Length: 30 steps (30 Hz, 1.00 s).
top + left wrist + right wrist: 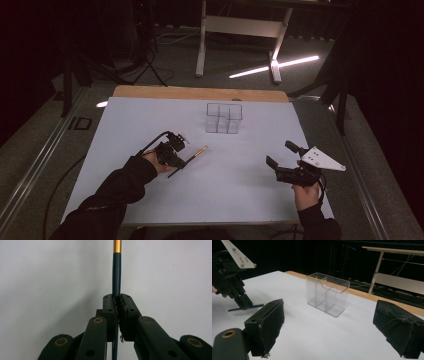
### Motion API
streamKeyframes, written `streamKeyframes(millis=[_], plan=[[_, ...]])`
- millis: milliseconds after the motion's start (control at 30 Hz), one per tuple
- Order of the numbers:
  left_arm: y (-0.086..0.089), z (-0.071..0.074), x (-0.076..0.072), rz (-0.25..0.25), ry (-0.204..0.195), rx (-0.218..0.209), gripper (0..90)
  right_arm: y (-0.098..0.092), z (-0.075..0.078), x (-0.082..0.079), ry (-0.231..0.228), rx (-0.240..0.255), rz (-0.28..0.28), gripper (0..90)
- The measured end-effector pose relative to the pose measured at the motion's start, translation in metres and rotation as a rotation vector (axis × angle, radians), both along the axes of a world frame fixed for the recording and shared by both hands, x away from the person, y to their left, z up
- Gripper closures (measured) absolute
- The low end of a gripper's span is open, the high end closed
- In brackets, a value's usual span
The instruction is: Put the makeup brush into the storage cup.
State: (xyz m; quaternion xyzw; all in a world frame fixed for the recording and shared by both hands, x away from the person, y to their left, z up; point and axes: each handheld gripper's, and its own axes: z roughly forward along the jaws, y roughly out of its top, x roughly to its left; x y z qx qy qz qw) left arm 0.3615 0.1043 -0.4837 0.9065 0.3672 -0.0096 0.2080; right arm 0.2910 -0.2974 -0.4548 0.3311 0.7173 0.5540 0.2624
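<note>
1. My left tongs [117, 303] are clamped on a dark pencil [116, 272] with a gold band, just above the white counter [225, 185].
2. My right tongs [280, 155] stand wide apart, nothing between them, well apart from the pencil.
3. A clear plastic holder [224, 118] stands upright farther back on the counter.

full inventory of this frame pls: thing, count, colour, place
pen: 1, dark barrel with gold end, left of table centre, clamped in left gripper
organiser: 1, clear plastic, compartments, far middle of table, upright
table: 1, white top, wooden far edge
desk: 1, white frame, on floor beyond the table
left gripper: 1, black, shut on the pen, left of centre
right gripper: 1, black, grey plate on top, jaws open, right side near edge
hands: 2, dark sleeves, from bottom edge
</note>
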Motion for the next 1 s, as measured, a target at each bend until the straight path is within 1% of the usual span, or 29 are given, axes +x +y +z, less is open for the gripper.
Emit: streamKeyframes(millis=[33,67,100,133,167,200,233,267,300,333,400,433,467,500,567,600,633,667,700,767,800,833,867,900,967,1000], plan=[[0.0,0.0,0.0,0.0,0.0,0.0,84.2,0.0,0.0,0.0,0.001,0.0,-0.001,9.8],[0.003,0.002,-0.002,0.002,-0.005,-0.036,84.1,0.0,0.0,0.0,0.003,0.002,0.0,9.8],[0.004,0.003,-0.003,0.008,-0.009,-0.047,84.1,0.0,0.0,0.0,0.003,0.002,0.001,9.8],[0.004,0.003,-0.003,0.008,-0.009,-0.047,84.1,0.0,0.0,0.0,0.003,0.002,0.001,9.8],[0.006,0.006,-0.006,0.016,-0.023,-0.091,84.1,0.001,0.0,0.0,0.004,0.002,0.001,9.8],[0.006,0.006,-0.006,0.016,-0.023,-0.091,84.1,0.001,0.0,0.0,0.004,0.002,0.001,9.8],[0.007,0.008,-0.007,0.014,-0.036,-0.113,84.1,0.001,0.0,0.0,0.004,0.002,0.002,9.8],[0.01,0.011,-0.008,0.027,-0.04,-0.146,84.1,0.001,0.0,0.0,0.004,0.002,0.002,9.8],[0.011,0.012,-0.009,0.024,-0.059,-0.158,84.1,0.001,-0.001,0.0,0.004,0.001,0.003,9.8],[0.012,0.013,-0.009,0.027,-0.061,-0.175,84.1,0.001,-0.001,0.001,0.004,0.001,0.004,9.8],[0.013,0.015,-0.01,0.034,-0.068,-0.177,84.1,0.002,-0.001,0.001,0.006,-0.001,0.007,9.8],[0.015,0.016,-0.011,0.042,-0.069,-0.204,84.1,0.002,-0.001,0.001,0.007,-0.001,0.007,9.8],[0.015,0.016,-0.011,0.046,-0.072,-0.209,84.1,0.002,-0.001,0.001,0.007,-0.001,0.008,9.8],[0.016,0.017,-0.012,0.042,-0.087,-0.215,84.1,0.002,-0.001,0.001,0.008,-0.002,0.008,9.8],[0.017,0.017,-0.013,0.039,-0.088,-0.22,84.2,0.003,-0.001,0.001,0.007,-0.002,0.009,9.8],[0.018,0.017,-0.013,0.048,-0.094,-0.229,84.2,0.003,-0.001,0.001,0.007,-0.002,0.009,9.8],[0.019,0.017,-0.014,0.051,-0.093,-0.255,84.1,0.003,-0.001,0.001,0.008,-0.003,0.01,9.8],[0.019,0.017,-0.014,0.051,-0.092,-0.262,84.1,0.003,-0.001,0.001,0.009,0.002,0.012,9.8],[0.021,0.017,-0.016,0.054,-0.104,-0.282,84.1,0.004,-0.001,0.001,0.011,0.0,0.012,9.8],[0.021,0.016,-0.016,0.053,-0.103,-0.283,84.1,0.004,-0.002,0.001,0.014,0.002,0.014,9.8],[0.022,0.016,-0.017,0.064,-0.118,-0.284,84.1,0.004,-0.002,0.001,0.014,0.002,0.014,9.8],[0.023,0.017,-0.018,0.072,-0.122,-0.298,84.1,0.004,-0.002,0.001,0.017,-0.001,0.015,9.8],[0.023,0.017,-0.019,0.082,-0.129,-0.297,84.1,0.004,-0.002,0.001,0.017,0.0,0.016,9.8],[0.024,0.017,-0.019,0.08,-0.127,-0.312,84.1,0.005,-0.002,0.001,0.017,-0.001,0.016,9.8],[0.024,0.017,-0.02,0.089,-0.135,-0.309,84.1,0.005,-0.001,0.001,0.014,-0.006,0.013,9.8],[0.025,0.017,-0.02,0.083,-0.132,-0.315,84.1,0.005,-0.001,0.001,0.015,-0.003,0.014,9.8]])
